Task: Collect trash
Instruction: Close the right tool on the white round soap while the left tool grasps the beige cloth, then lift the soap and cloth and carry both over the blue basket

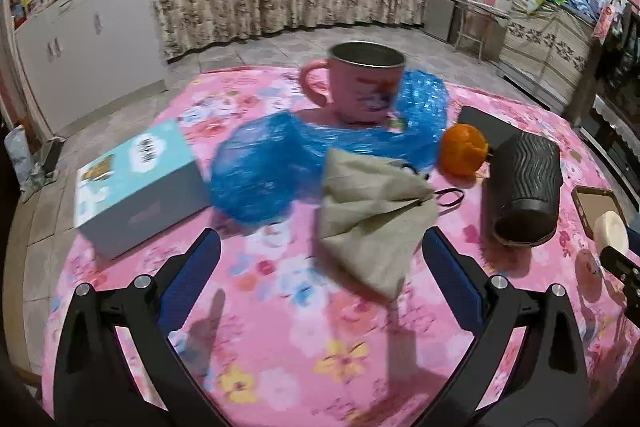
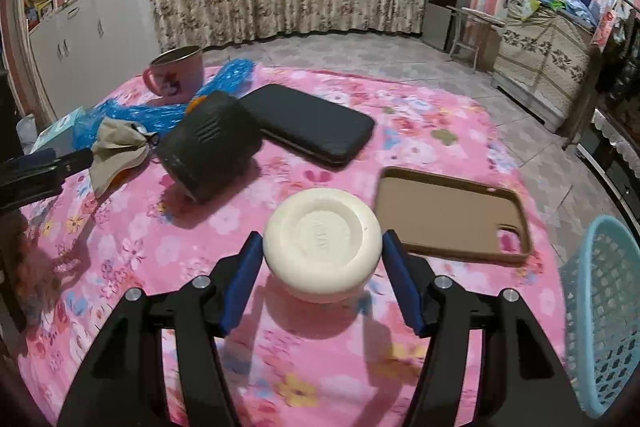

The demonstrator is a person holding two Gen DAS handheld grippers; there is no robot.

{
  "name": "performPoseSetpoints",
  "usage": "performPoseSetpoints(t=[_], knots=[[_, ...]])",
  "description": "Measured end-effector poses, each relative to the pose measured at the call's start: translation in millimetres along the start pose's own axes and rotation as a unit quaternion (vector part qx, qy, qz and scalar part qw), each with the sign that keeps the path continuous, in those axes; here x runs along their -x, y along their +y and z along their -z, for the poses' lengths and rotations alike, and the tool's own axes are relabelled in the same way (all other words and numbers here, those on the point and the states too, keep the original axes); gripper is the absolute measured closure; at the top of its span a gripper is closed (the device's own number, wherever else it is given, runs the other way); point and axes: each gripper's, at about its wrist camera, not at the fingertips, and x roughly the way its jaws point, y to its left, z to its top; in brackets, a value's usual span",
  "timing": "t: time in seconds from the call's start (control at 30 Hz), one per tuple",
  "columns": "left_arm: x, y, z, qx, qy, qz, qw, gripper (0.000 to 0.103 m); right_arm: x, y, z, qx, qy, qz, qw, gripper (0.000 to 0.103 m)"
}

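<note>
A: Why does the mesh basket (image 2: pixel 608 311) stand at the counter's (image 2: pixel 420 131) right edge?
B: Probably to take the trash, within reach of the right tool (image 2: pixel 320 259), which grips the white round soap (image 2: pixel 322 243) between its pads, lifted off the cloth
A: And the left tool (image 1: pixel 320 259)?
B: Open, empty, the beige pouch (image 1: pixel 372 211) just ahead between its fingers

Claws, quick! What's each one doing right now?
Left claw: open, holding nothing.
Right claw: shut on the white soap bar.
</note>
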Motion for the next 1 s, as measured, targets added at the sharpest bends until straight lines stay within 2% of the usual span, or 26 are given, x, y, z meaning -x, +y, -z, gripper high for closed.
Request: performPoseSetpoints(t=[0.2, 0.3, 0.37, 0.43, 0.53, 0.7, 0.9, 1.0], knots=[[-20, -15, -10, 0.003, 0.014, 0.005, 0.9999, 0.009, 5, -21, 4, -0.014, -0.006, 0.004, 1.000, 0.042], [-27, -20, -10, -0.007, 0.024, 0.008, 0.9996, 0.029, 4, -32, 8, -0.026, -0.006, 0.005, 1.000, 0.042], [-30, -21, -9, -0.012, 0.034, 0.016, 0.9992, 0.051, 5, -36, 10, -0.033, -0.006, 0.005, 0.999, 0.042], [-30, -22, -7, -0.017, 0.039, 0.016, 0.9990, 0.056, 7, -41, 12, -0.040, -0.008, 0.004, 0.999, 0.042], [-21, -21, -6, -0.020, 0.034, 0.027, 0.9989, 0.070, 12, -44, 13, -0.044, -0.013, 0.004, 0.999, 0.042], [2, -15, -4, -0.026, 0.025, 0.030, 0.9989, 0.078, 21, -49, 17, -0.052, -0.021, 0.003, 0.998, 0.042], [34, -16, -5, -0.043, 0.005, 0.021, 0.9989, 0.079, 41, -57, 19, -0.057, -0.035, 0.010, 0.998, 0.042], [52, -23, -8, -0.042, -0.006, 0.028, 0.9987, 0.079, 54, -68, 19, -0.064, -0.045, 0.016, 0.997, 0.042]])
